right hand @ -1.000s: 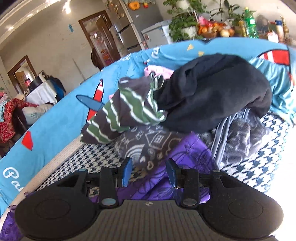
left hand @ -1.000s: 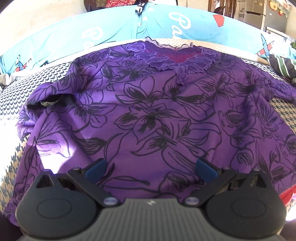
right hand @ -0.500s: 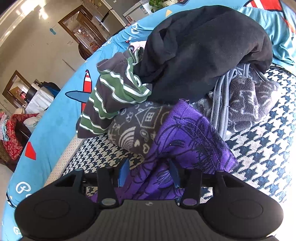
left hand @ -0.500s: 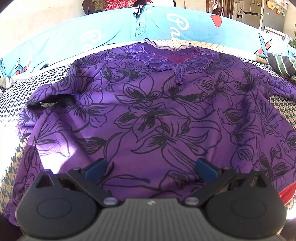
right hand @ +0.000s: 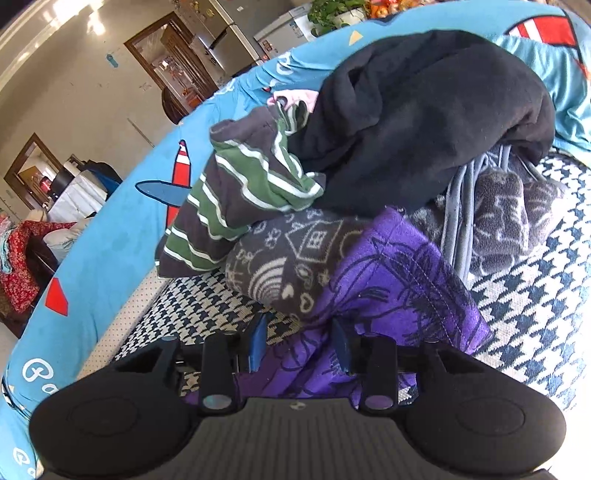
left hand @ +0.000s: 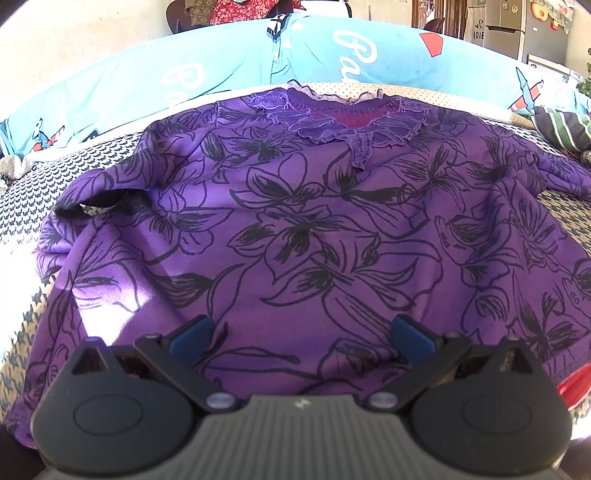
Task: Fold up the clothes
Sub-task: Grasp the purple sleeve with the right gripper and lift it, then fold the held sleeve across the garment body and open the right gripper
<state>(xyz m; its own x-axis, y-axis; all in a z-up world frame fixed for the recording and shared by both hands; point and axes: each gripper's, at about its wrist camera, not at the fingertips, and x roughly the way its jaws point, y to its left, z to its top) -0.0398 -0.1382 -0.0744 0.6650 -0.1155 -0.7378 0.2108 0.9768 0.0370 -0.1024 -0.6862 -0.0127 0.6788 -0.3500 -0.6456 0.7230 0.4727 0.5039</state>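
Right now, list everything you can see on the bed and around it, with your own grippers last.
Blouse: one, purple with black flowers, spread flat on the bed, neckline away from the left gripper.
Bed cover: one, black and white houndstooth, under the clothes.
Cushions: blue with white lettering, along the far edge.
Striped top: one, green, brown and white, in the pile.
Black garment: one, on top of the pile.
Grey patterned fleece: one, beneath the striped top.
Fridge: one, silver, background.
Left gripper: open, over the blouse hem.
Right gripper: partly open around a blouse sleeve.

One purple blouse [left hand: 295, 229], four piled garments [right hand: 424, 110].
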